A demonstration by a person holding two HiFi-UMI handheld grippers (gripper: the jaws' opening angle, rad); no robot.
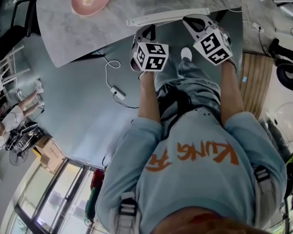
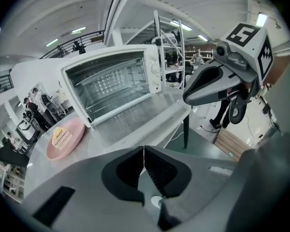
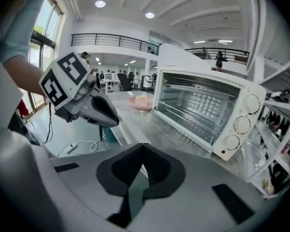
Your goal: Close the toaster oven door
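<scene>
A white toaster oven (image 2: 111, 81) stands on the marble table (image 1: 63, 33) with its glass door (image 2: 135, 124) folded down flat toward me. From the right gripper view the oven (image 3: 208, 110) is at the right, its door (image 3: 171, 129) lying open in front of it. My left gripper (image 2: 144, 150) is shut and empty, held short of the door's front edge. My right gripper (image 3: 144, 148) is shut and empty too, also near the table edge. In the head view both grippers, left (image 1: 145, 33) and right (image 1: 198, 22), hang side by side just below the door's edge (image 1: 168, 16).
A pink plate (image 2: 65, 137) with a slice of cake sits on the table left of the oven. A wire rack (image 2: 169, 47) stands behind the oven. A cable and power strip (image 1: 118, 94) lie on the floor under the table. People stand in the background.
</scene>
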